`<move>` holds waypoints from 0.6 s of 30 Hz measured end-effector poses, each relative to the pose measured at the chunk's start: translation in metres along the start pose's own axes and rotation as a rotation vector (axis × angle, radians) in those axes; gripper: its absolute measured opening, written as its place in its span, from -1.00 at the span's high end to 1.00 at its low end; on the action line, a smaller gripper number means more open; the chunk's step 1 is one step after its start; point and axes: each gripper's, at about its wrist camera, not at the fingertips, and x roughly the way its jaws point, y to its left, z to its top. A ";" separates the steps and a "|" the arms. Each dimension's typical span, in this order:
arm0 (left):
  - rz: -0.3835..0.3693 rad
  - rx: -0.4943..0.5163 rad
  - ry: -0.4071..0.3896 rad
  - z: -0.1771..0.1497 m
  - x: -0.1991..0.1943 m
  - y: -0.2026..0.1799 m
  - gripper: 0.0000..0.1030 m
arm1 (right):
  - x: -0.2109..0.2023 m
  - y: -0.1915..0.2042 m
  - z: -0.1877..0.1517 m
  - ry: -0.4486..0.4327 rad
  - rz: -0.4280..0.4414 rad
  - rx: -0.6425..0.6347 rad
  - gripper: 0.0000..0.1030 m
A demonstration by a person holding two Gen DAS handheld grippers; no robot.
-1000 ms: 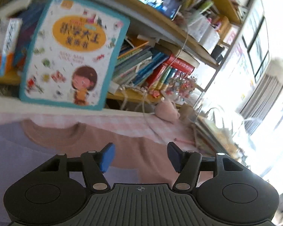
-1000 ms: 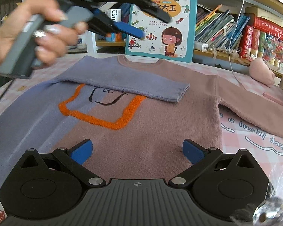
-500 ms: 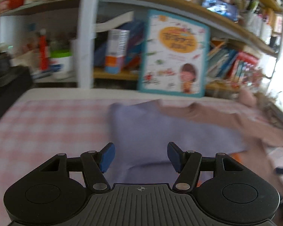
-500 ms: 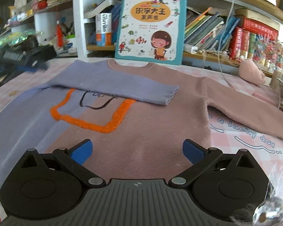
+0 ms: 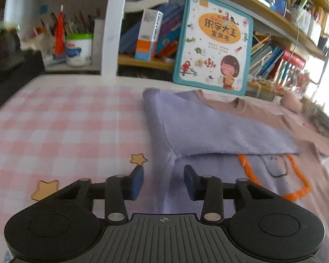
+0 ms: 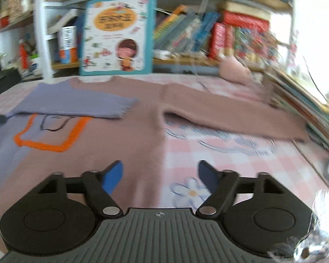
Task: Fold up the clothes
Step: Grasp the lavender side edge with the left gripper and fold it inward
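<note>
A sweater, half lavender and half dusty pink with an orange outlined patch, lies flat on the table (image 6: 129, 135). Its lavender sleeve (image 5: 208, 129) is folded across the chest (image 6: 76, 105). The pink sleeve (image 6: 226, 114) stretches out to the right. My left gripper (image 5: 163, 183) is open and empty, low over the sweater's lavender left edge (image 5: 171, 175). My right gripper (image 6: 160, 175) is open and empty, over the sweater's pink right side edge.
A pink checked tablecloth (image 5: 65, 127) covers the table. A children's book (image 5: 215, 41) leans on the bookshelf behind the sweater. Star stickers (image 5: 138, 159) lie left of the sweater. A pink plush (image 6: 234, 70) and stacked books (image 6: 307, 103) sit at the right.
My left gripper swung left from over the sweater and came down at its lavender left edge. My right gripper moved right, from mid-sweater to its pink side edge. Both stayed open.
</note>
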 end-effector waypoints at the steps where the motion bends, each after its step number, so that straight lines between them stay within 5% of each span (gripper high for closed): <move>1: -0.016 -0.006 0.004 0.000 0.001 0.001 0.48 | 0.001 -0.004 -0.001 0.016 -0.001 0.019 0.22; 3: -0.037 -0.006 0.007 0.000 0.003 0.000 0.54 | 0.002 -0.009 -0.003 0.026 0.031 0.063 0.45; 6: -0.034 0.017 -0.011 -0.003 0.002 -0.003 0.89 | 0.004 -0.010 -0.003 0.032 0.084 0.111 0.80; 11: -0.078 -0.118 -0.026 -0.005 -0.003 0.025 0.91 | 0.006 0.002 0.000 0.035 0.068 0.105 0.81; 18: 0.009 -0.141 -0.061 -0.002 -0.017 0.049 0.91 | 0.015 0.027 0.005 0.046 0.140 0.076 0.81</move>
